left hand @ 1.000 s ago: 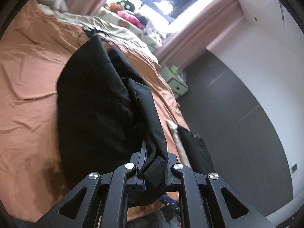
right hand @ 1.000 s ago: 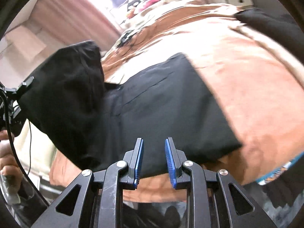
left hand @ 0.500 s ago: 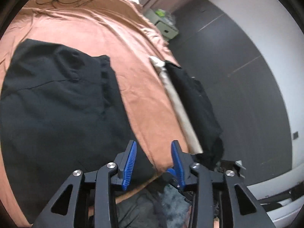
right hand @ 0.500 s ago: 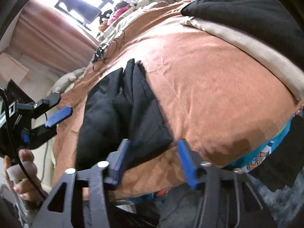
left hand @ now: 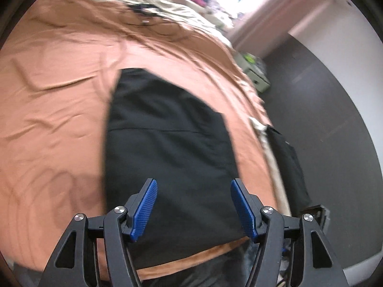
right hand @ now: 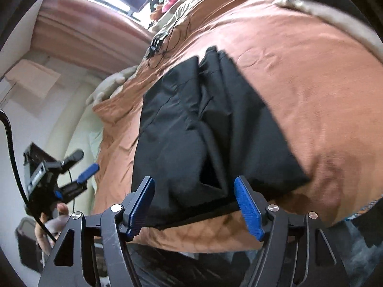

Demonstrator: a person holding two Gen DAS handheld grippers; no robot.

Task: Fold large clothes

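A black garment (left hand: pixel 167 143) lies folded flat on the orange bedsheet (left hand: pixel 52 91), its near edge at the bed's front edge. My left gripper (left hand: pixel 194 205) is open and empty, just above that near edge. In the right wrist view the garment (right hand: pixel 203 129) shows layered folds and a small flap near the front. My right gripper (right hand: pixel 194 205) is open and empty, hovering over the garment's near edge. The left gripper (right hand: pixel 71 174) also shows there, held in a hand at the far left, apart from the garment.
Another black garment (left hand: pixel 287 167) and a beige cloth (left hand: pixel 270 153) lie along the bed's right edge. Black cables (left hand: pixel 143 16) and heaped bedding lie at the far end. A white bedside cabinet (left hand: pixel 253 74) stands beyond the bed. Dark floor lies to the right.
One second ago my left gripper was shut on the lifted black garment. It let go, and the garment now lies flat. Both grippers have opened wider and hover at its near edge.
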